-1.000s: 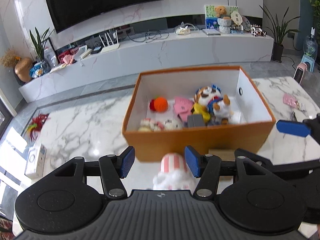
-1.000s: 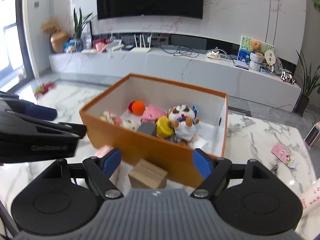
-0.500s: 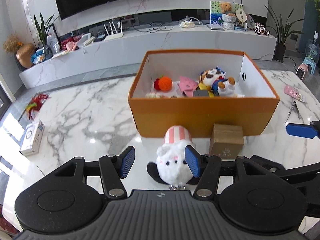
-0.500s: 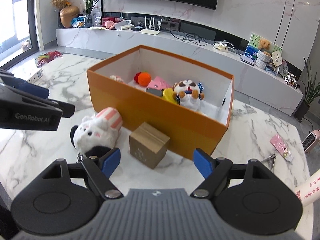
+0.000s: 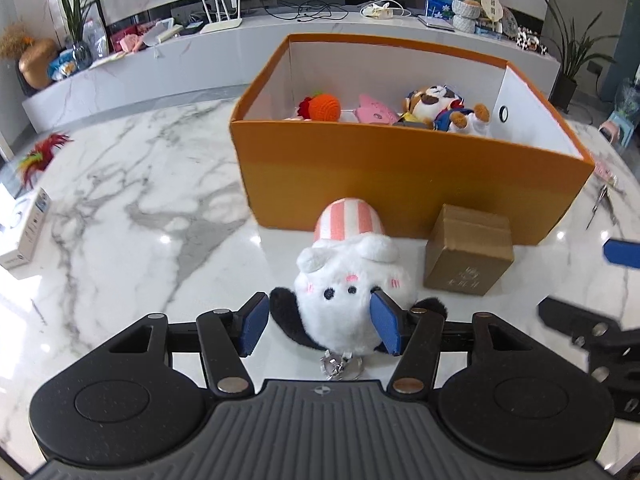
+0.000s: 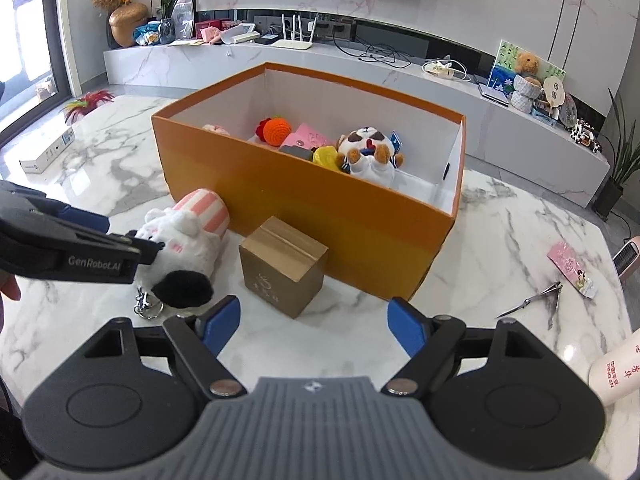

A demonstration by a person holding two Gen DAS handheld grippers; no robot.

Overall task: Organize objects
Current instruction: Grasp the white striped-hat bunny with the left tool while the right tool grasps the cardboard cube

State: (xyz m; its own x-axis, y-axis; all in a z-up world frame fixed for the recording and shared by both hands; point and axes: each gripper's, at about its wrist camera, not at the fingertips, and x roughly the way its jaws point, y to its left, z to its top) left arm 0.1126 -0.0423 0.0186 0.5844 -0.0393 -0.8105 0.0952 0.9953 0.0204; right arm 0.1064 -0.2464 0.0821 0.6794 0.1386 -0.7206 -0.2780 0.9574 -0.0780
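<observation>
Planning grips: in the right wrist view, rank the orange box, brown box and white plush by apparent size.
1. orange box
2. and 3. white plush and brown box: look alike in size, so unranked.

**Two wrist fisheyes, both angled down at the counter**

Left wrist view sits low and close behind the left gripper [image 5: 318,326], facing the near long side of the orange box [image 5: 400,176]. Right wrist view rides behind the right gripper [image 6: 314,326], slightly further right, seeing the box's corner. Both share the box, white plush [image 5: 352,284], brown carton [image 6: 282,266], and marble counter [image 5: 120,208].
</observation>
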